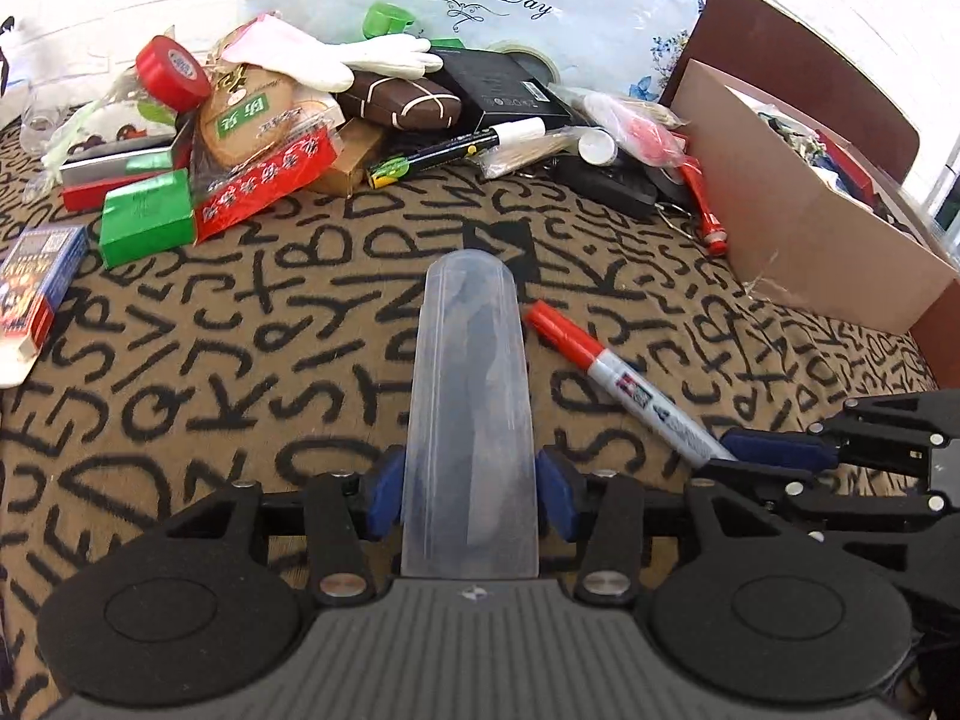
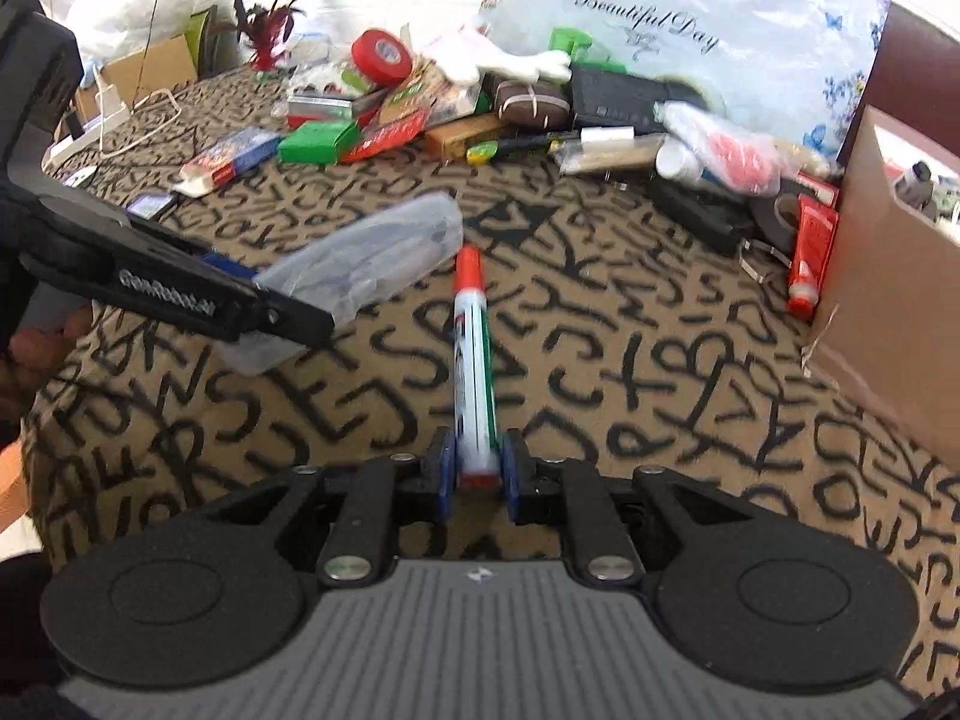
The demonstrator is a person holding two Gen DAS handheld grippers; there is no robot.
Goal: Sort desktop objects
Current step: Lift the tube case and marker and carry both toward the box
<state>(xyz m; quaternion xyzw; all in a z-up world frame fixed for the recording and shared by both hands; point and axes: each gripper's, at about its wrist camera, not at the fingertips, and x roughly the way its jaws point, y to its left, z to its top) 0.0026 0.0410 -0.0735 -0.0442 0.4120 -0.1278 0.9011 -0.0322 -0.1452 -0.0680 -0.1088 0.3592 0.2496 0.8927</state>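
Above the letter-patterned desk (image 1: 240, 360), the left tool (image 1: 471, 483) grips a clear plastic case (image 1: 471, 396) while the right tool (image 2: 477, 474) clamps a red-capped marker (image 2: 474, 360), both apparently bound for the cardboard box (image 1: 810, 228) beside the pile.

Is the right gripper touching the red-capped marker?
Touching. In the right wrist view the right gripper has both blue pads pressed against the red-capped marker, which sticks forward from between them.
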